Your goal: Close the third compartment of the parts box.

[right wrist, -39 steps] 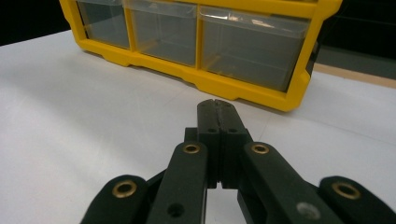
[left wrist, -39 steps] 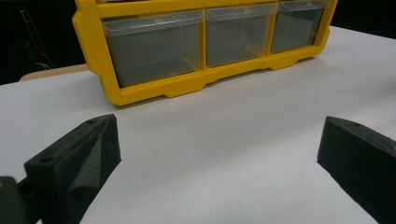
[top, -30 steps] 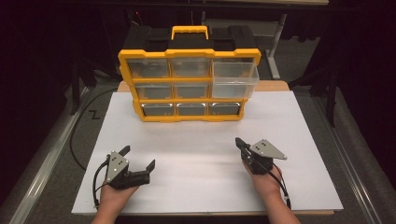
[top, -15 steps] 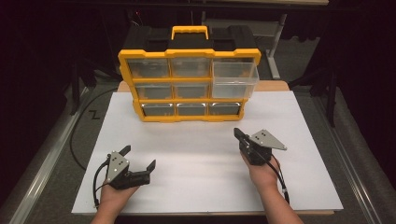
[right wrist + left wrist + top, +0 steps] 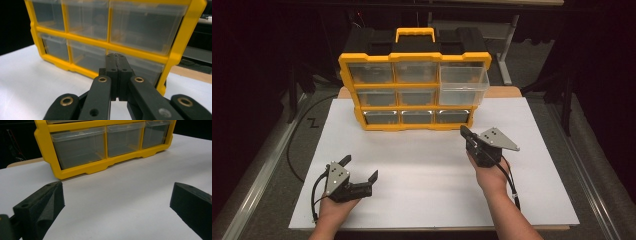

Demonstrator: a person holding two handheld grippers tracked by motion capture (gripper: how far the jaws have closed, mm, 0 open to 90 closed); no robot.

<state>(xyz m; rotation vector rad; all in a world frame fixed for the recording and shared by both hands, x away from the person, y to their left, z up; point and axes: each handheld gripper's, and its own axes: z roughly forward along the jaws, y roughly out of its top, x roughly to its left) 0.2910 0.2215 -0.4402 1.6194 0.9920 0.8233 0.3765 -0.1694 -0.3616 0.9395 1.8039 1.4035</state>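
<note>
A yellow plastic organiser cabinet with nine clear drawers in three rows point(image 5: 414, 92) stands upright near the far edge of the counter point(image 5: 427, 170), which is covered by a white sheet, with a strip of wood showing at the far edge beside the cabinet's base. The cabinet has a yellow carry handle point(image 5: 415, 34) on its black top. Its clear top-right drawer point(image 5: 463, 85) is larger than the others, spans the top and middle rows, and sticks out towards the person, proud of the frame; the other drawers sit flush. What the drawers hold cannot be made out.

The left hand-held gripper point(image 5: 358, 170) lies low near the counter's near-left corner, held in the person's left hand point(image 5: 333, 210). Its jaws are spread wide with nothing between them; in the left gripper view they stand at either side over bare white sheet, with the cabinet's bottom row of drawers point(image 5: 107, 142) well beyond.

The right hand-held gripper point(image 5: 464, 131) is in the person's right hand point(image 5: 491, 175), right of the counter's middle, pointing at the cabinet's lower right corner and near it but apart. In the right gripper view its jaws are pressed together, gripping nothing, in front of the bottom-right drawer point(image 5: 146, 68). A black cable point(image 5: 511, 185) trails from it along the forearm.
</note>
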